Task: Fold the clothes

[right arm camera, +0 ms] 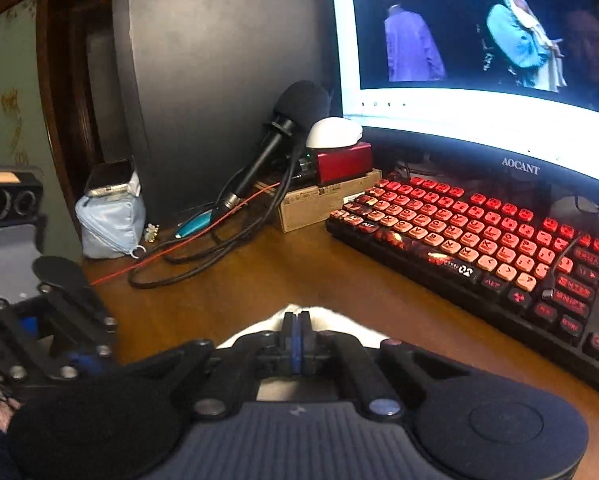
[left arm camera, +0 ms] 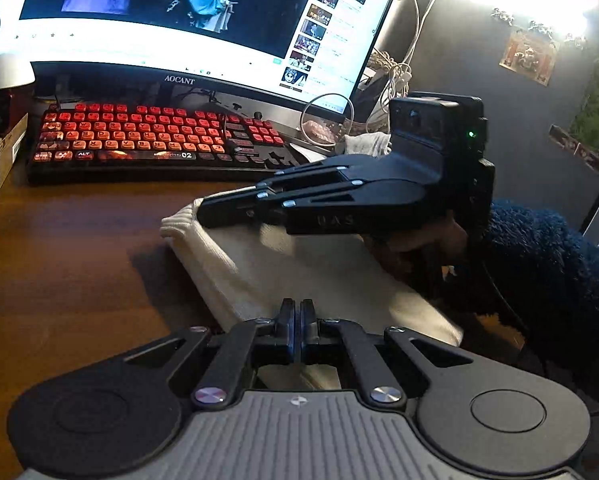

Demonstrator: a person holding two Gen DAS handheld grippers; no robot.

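- The left tongs (left arm camera: 298, 316) sit at the near, left end of the scene, their two jaws pressed together; a cream knitted garment (left arm camera: 299, 272) lies directly under and ahead of the tips, and whether a layer is pinched between them cannot be told from here.
- The garment rests on the wooden worktop (left arm camera: 79, 248), in front of the red backlit keyboard (left arm camera: 155, 136) and below the monitor (left arm camera: 179, 20).
- It looks like a thick ribbed knit, already doubled into a flat, roughly oblong bundle with a rolled cuff or hem at its far-left corner.
- Its long axis runs diagonally, from that far-left corner down toward the near right, where it meets a fuzzy blue sleeve (left arm camera: 547, 264).
- The right tongs (left arm camera: 203, 212) reach in from the right, lying low across the far end of the bundle with the tips at the ribbed corner.
- In the right wrist view the right tongs' jaws are closed together, with a strip of the cream knit showing just under and beyond the tips; a grip on the fabric is likely but not certain.
- Judging by this, each pair of tongs holds one end of the long axis, so the next fold would bring the far corner toward the near one; the right is nearer the ribbed edge.
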